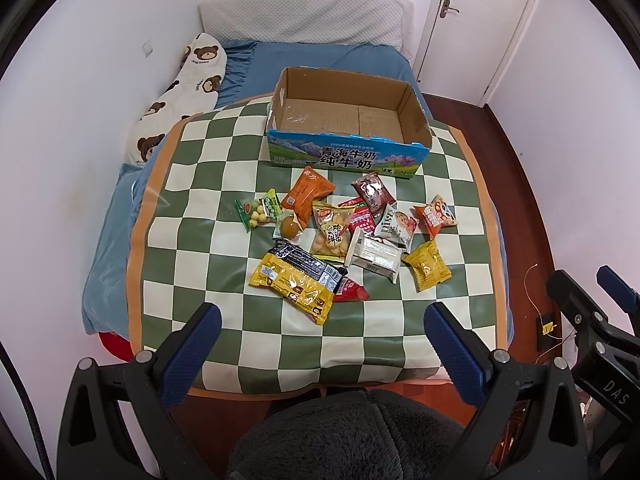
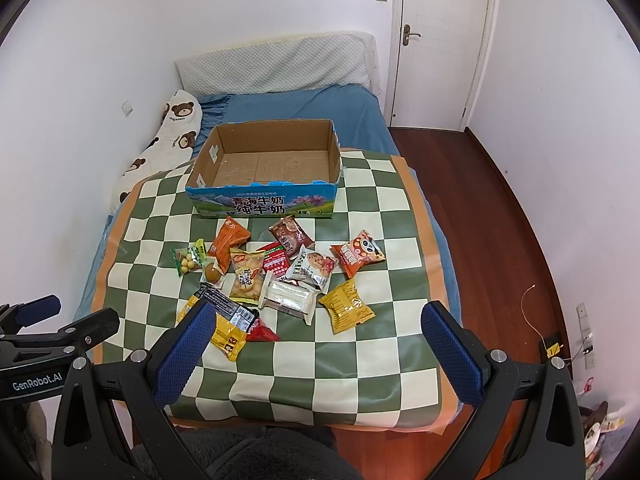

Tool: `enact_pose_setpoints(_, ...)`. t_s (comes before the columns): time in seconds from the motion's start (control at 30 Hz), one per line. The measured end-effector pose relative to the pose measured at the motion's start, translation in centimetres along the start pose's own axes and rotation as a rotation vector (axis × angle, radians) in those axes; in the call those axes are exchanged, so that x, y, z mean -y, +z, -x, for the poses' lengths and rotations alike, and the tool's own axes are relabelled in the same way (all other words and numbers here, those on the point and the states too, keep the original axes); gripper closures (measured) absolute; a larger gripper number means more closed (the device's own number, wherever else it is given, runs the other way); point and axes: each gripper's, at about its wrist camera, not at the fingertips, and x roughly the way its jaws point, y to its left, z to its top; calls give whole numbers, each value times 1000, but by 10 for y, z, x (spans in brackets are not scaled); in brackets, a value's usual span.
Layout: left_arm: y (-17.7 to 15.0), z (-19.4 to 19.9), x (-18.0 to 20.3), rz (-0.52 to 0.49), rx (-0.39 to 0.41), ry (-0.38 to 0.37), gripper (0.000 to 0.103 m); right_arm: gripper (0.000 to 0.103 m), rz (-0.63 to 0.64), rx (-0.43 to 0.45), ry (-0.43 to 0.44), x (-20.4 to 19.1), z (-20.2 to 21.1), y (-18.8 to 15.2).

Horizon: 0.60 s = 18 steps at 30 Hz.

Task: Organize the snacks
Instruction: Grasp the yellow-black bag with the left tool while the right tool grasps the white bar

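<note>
Several snack packets lie in a loose pile on the green-and-white checked mat (image 1: 208, 264) (image 2: 376, 360): a long yellow-and-black packet (image 1: 298, 280) (image 2: 228, 322), a small yellow packet (image 1: 426, 266) (image 2: 347, 304), an orange packet (image 1: 306, 194) (image 2: 228, 242), a clear white packet (image 1: 374, 258) (image 2: 288, 298). An empty cardboard box (image 1: 348, 120) (image 2: 268, 164) stands behind the pile. My left gripper (image 1: 322, 322) is open and empty, held back above the mat's near edge. My right gripper (image 2: 318, 322) is open and empty too, near the pile.
The mat lies on a bed with a blue sheet (image 1: 320, 56) (image 2: 296, 104). A bear-print pillow (image 1: 180, 92) (image 2: 164, 140) lies along the left wall. Wooden floor (image 2: 488, 216) and a white door (image 2: 444, 40) are on the right. A dark fleece garment (image 1: 352, 436) is below the grippers.
</note>
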Motion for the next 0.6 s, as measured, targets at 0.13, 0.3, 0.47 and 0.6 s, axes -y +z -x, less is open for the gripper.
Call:
enact_pose_setpoints(0.13, 2, 1, 1, 0, -6, -2, 0, 0, -1, -1, 3, 0, 1, 2)
enact_pose_setpoints(0.3, 17, -4, 8, 7, -10, 2, 0, 0, -2, -8, 12, 3, -8, 2)
enact_pose_setpoints(0.47, 19, -37, -13, 87, -10, 38, 0, 0, -8, -38, 28, 8, -38, 2)
enact_pose_setpoints(0.6, 22, -90, -38, 197, -99, 44, 0, 0, 23, -114, 67, 5, -91, 4)
